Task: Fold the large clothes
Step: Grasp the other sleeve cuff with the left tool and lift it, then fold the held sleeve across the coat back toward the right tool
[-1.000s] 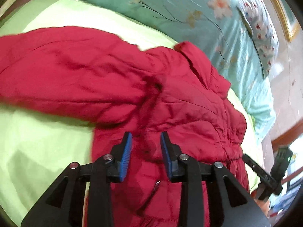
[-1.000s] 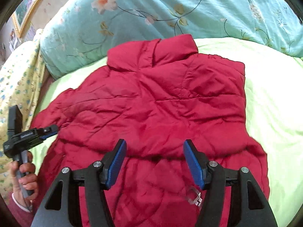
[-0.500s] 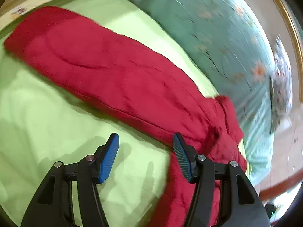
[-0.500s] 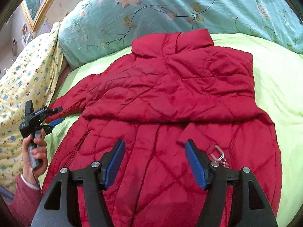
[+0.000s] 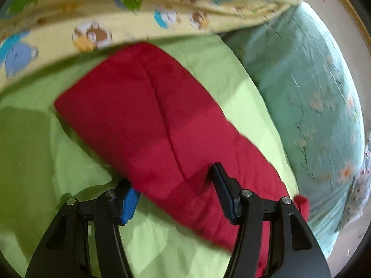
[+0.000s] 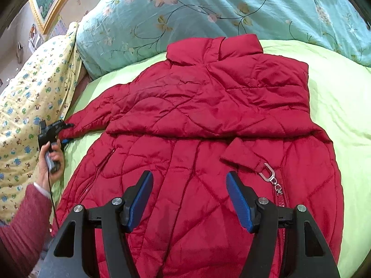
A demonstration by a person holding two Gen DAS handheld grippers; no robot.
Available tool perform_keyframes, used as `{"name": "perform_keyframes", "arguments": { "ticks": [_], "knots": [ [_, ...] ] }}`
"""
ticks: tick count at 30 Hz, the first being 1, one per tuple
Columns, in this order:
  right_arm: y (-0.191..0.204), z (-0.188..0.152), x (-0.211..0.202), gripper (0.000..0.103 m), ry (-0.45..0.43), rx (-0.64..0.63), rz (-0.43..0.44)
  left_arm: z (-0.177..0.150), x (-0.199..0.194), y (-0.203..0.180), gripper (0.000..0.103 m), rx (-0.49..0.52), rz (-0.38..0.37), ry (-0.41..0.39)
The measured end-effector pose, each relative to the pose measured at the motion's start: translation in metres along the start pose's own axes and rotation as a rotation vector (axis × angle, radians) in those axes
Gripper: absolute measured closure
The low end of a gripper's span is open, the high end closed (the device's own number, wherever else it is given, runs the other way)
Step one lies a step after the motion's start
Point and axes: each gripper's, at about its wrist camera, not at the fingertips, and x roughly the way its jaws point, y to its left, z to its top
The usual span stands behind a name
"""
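Hiding L finger tip: red sleeve (image 5: pixel 148 115)

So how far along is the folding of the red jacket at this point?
Early. One sleeve already lies folded across the red jacket on the green sheet. In hand: the left gripper straddles the other sleeve, which is spread sideways; jaws open, not yet clamped. The right gripper hovers open over the hem. Left: folding that sleeve in, then the body.

Your left view is blurry. The red coat's sleeve (image 5: pixel 162 127) covers the tip of one blue pad (image 5: pixel 129 202), so you cannot tell if it pinches. The coat's bottom (image 6: pixel 185 243) runs off your right view
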Motion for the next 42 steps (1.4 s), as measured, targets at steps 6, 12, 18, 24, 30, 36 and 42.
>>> {"name": "perform_keyframes", "arguments": {
  "ticks": [6, 12, 18, 24, 30, 36, 42],
  "knots": [
    [-0.008, -0.003, -0.003, 0.036, -0.008, 0.017, -0.001, -0.001, -0.021, -0.02, 0.082, 0.101, -0.038, -0.053],
    [-0.015, -0.005, -0.003, 0.036, -0.008, 0.046, 0.002, -0.025, -0.064, -0.063, 0.089, 0.221, -0.192, -0.083],
    [-0.018, -0.007, -0.01, 0.036, -0.02, 0.055, 0.01, -0.064, -0.094, -0.126, 0.089, 0.38, -0.314, -0.088],
    [-0.026, -0.007, -0.018, 0.036, -0.036, 0.078, 0.017, -0.118, -0.11, -0.18, 0.089, 0.518, -0.46, -0.022],
    [-0.041, -0.009, -0.026, 0.036, -0.049, 0.117, 0.026, -0.179, -0.101, -0.23, 0.089, 0.66, -0.509, 0.057],
    [-0.059, -0.011, -0.035, 0.036, -0.066, 0.155, 0.024, -0.236, -0.081, -0.27, 0.089, 0.746, -0.546, 0.163],
    [-0.081, -0.013, -0.045, 0.036, -0.086, 0.213, 0.038, -0.291, -0.06, -0.295, 0.089, 0.794, -0.557, 0.247]
  ]
}}
